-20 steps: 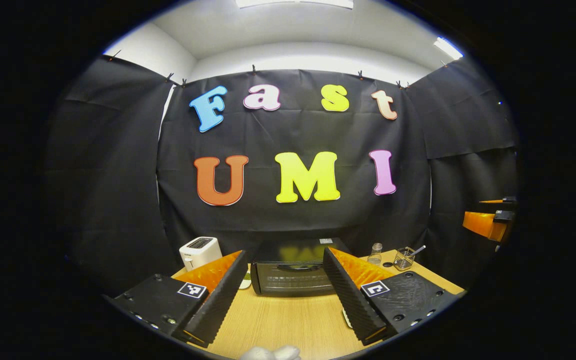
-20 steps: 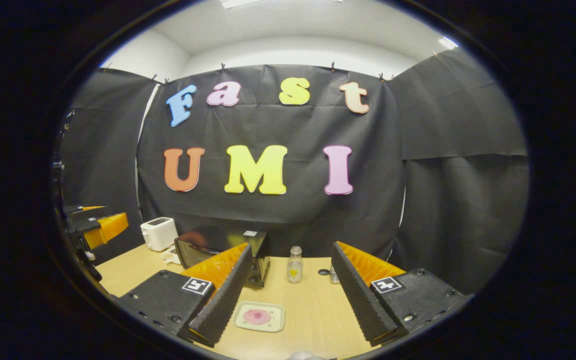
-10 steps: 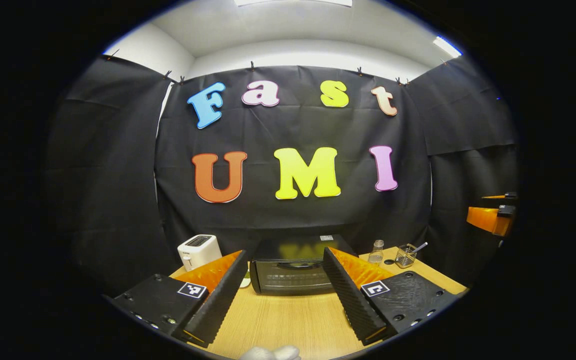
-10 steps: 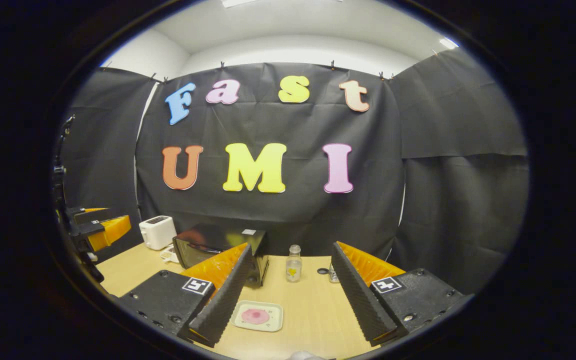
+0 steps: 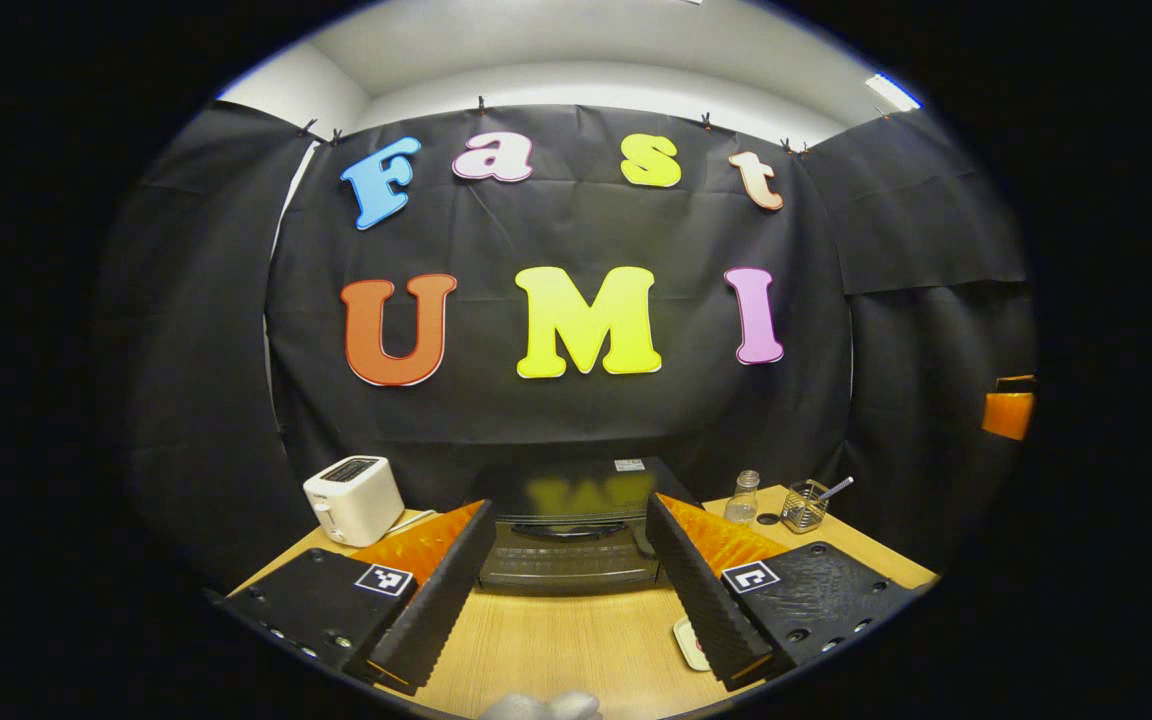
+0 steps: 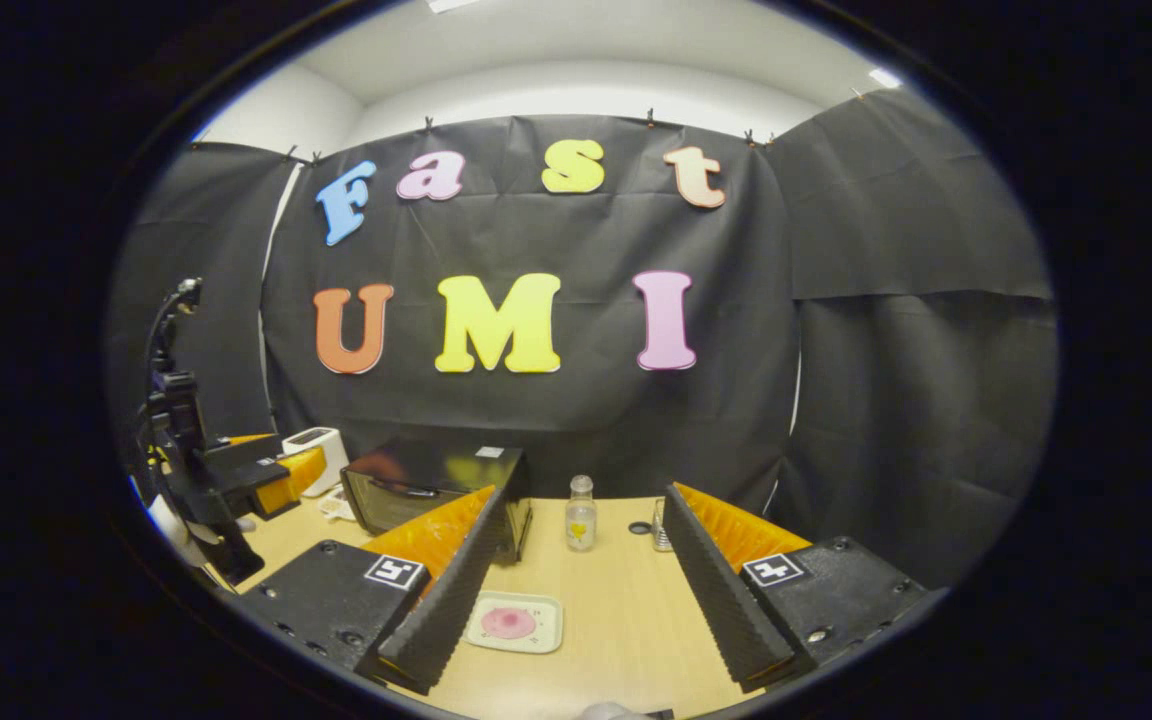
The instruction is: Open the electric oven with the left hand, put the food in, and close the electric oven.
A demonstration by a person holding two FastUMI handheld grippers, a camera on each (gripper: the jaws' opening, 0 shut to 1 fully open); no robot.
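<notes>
Compared with a second ago, the left gripper (image 5: 568, 575) has come closer to the oven (image 5: 568, 540), which now fills the gap between its fingers and looks larger; the toaster (image 5: 354, 498) has slid out toward the left of the left gripper view. The fingers stand wide apart and grip nothing. In the right gripper view the left gripper (image 6: 236, 478) now reaches farther in from the left edge, in front of the toaster (image 6: 316, 452). The right gripper (image 6: 576, 590) has barely shifted; its fingers are also spread wide with nothing between them but the table (image 6: 616, 620).

From left to right, the left gripper view gives the toaster, the oven with its door closed and handle facing the camera, a small bottle (image 5: 742, 498) and a wire cup (image 5: 804, 507) holding a utensil. A corner of the plate (image 5: 688, 640) peeks out beside the right finger. The right gripper (image 5: 1008, 412) is just visible at the far right edge.

The right gripper view sees the oven (image 6: 426, 485) from its side, and shows the whole plate (image 6: 516, 622) with the pink food (image 6: 508, 622) on it, lying on the table in front of the oven, just beside the gripper's left finger. The bottle (image 6: 581, 514) stands farther back.
</notes>
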